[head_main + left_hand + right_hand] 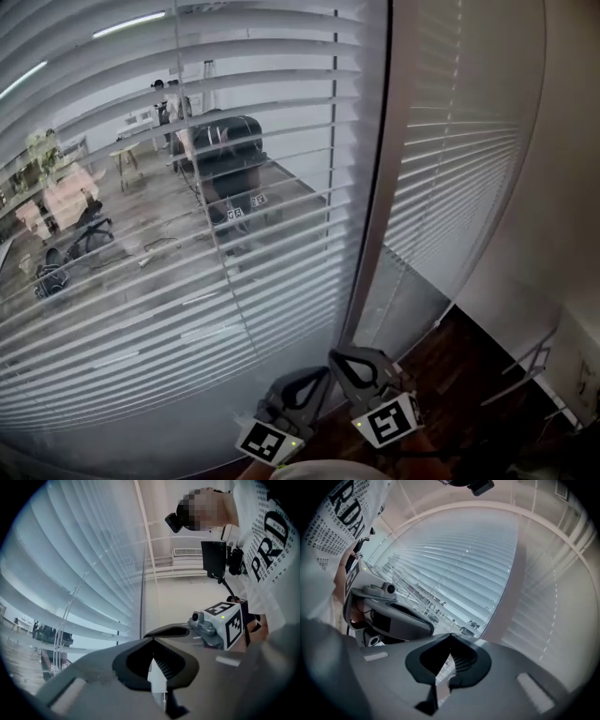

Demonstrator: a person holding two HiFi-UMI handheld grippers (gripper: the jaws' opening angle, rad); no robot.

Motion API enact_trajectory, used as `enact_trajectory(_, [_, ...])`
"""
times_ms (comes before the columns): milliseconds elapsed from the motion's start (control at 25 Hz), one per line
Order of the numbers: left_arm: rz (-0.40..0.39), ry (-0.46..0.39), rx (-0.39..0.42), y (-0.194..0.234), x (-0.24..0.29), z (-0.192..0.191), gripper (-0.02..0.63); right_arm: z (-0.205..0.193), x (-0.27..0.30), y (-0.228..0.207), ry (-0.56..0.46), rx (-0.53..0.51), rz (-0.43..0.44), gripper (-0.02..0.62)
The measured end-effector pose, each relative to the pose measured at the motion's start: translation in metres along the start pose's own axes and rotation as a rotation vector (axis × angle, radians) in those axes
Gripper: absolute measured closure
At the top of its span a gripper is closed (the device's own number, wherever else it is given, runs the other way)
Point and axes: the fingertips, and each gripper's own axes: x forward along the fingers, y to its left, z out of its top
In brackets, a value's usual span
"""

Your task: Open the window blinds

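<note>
White slatted blinds [187, 309] cover the big window; the slats are tilted partway, so a room with a dark chair shows through the glass. A clear wand [211, 225] hangs in front of them. A second blind [450, 169] covers the pane to the right of the window post [375, 187]. Both grippers are low at the bottom, close side by side, pointing at the window. The left gripper [300, 389] [152, 639] has its jaws together, with nothing seen between them. My right gripper [361, 366] [450, 634] is also shut, and no cord or wand shows in it.
Dark wood floor [459, 375] lies at the lower right, beside a white wall [562, 187]. A metal bracket [530, 361] and a wall socket [589, 375] sit low on that wall. The person's printed white shirt [267, 550] fills the right of the left gripper view.
</note>
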Motion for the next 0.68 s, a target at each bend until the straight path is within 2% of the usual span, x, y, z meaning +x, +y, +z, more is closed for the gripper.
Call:
enact_trajectory(240, [-0.007,0.016,-0.013,0.002,0.016,0.011,0.615,0.006,0.000,-0.016,-0.012,0.046,-0.001,0.588])
enact_trajectory(440, [-0.007,0.016,-0.026,0.002,0.020,0.005,0.617,-0.001,0.002,-0.019,-0.007,0.049,-0.002,0.588])
enact_trajectory(680, [-0.011,0.018,-0.022,-0.003,-0.005,0.019,0.617,0.020,-0.003,0.001,0.003,0.041,-0.003,0.588])
